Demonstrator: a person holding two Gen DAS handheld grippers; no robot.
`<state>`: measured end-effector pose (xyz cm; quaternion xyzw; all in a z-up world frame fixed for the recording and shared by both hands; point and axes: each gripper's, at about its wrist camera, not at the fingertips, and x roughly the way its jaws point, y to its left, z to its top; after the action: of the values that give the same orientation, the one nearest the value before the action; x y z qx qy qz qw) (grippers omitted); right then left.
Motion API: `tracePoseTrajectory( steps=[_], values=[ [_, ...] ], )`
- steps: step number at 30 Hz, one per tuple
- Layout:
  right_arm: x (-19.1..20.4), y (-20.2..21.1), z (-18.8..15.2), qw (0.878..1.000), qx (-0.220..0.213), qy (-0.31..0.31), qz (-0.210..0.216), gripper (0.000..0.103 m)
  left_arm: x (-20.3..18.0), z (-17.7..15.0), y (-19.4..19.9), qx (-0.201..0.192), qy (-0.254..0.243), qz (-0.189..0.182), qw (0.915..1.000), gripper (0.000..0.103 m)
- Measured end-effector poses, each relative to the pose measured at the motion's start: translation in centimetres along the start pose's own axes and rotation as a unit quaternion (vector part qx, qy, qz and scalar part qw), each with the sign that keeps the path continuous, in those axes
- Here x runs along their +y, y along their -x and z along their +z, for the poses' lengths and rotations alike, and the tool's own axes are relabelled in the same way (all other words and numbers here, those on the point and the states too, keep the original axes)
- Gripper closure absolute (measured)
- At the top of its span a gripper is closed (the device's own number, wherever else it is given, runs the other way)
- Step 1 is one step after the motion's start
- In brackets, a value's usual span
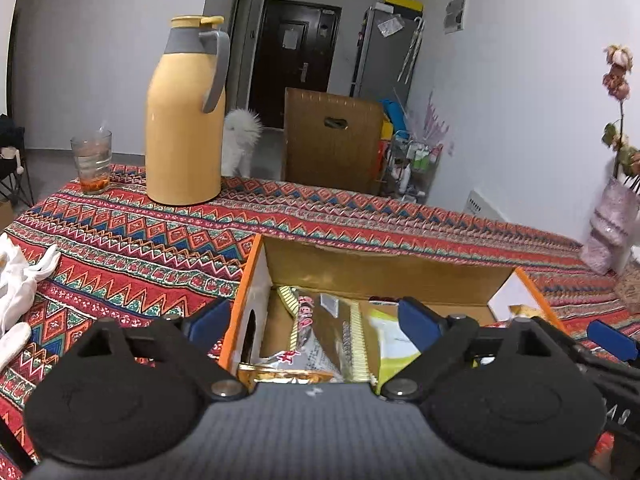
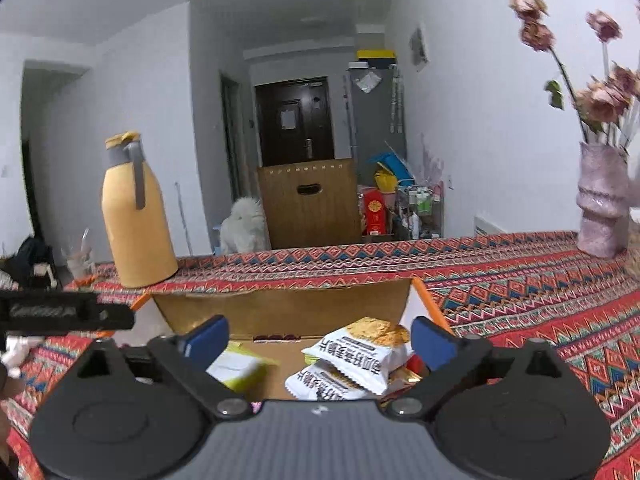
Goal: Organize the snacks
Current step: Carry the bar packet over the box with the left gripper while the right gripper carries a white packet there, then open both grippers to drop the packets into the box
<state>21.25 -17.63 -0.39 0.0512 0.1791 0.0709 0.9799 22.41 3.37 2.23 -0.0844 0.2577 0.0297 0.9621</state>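
- The cardboard box (image 1: 384, 276) with orange edges sits on the worktop (image 1: 132, 240), open at the top, under both pairs of tongs.
- Inside lie the snacks: a brown and silver packet (image 1: 320, 336) toward the left wall, a green and white packet (image 1: 392, 344) beside it, and two white cracker packets (image 2: 360, 356) stacked at the right — the upper one rests tilted on the lower.
- The left tongs (image 1: 316, 316) are spread wide over the box, blue pads apart, nothing pressed between them.
- The right tongs (image 2: 320, 336) are likewise spread; the white packets lie between the pads, untouched.
- On the patterned cloth beyond stand a yellow thermos jug (image 1: 186, 112) and, near it, a glass (image 1: 92, 162); a pink vase (image 2: 602, 204) of dried flowers stands at the right.
- White gloves (image 1: 16, 280) lie at the left edge.
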Motion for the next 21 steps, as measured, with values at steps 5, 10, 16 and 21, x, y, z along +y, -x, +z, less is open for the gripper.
tracePoseTrajectory(
  steps=[5, 10, 16, 21],
  values=[
    [-0.8, 1.3, 0.9, 1.0, -0.017, -0.022, -0.005, 0.0, 0.0, 0.7, 1.5, -0.015, 0.009, 0.013, 0.9998, 0.0],
    [-0.6, 2.6, 1.4, 1.0, -0.018, -0.012, -0.016, 0.0, 0.1, 0.8, 2.9, -0.017, -0.001, 0.024, 0.9996, 0.0],
    [0.5, 4.6, -0.7, 0.999, 0.027, 0.016, -0.015, 0.0, 1.7, -0.6, 5.6, -0.014, -0.022, 0.042, 0.9988, 0.0],
    [1.7, 6.3, -3.6, 0.996, 0.075, 0.048, -0.008, 0.0, 3.9, -2.5, 7.3, 0.004, -0.02, 0.052, 0.9984, 0.0]
  ],
)
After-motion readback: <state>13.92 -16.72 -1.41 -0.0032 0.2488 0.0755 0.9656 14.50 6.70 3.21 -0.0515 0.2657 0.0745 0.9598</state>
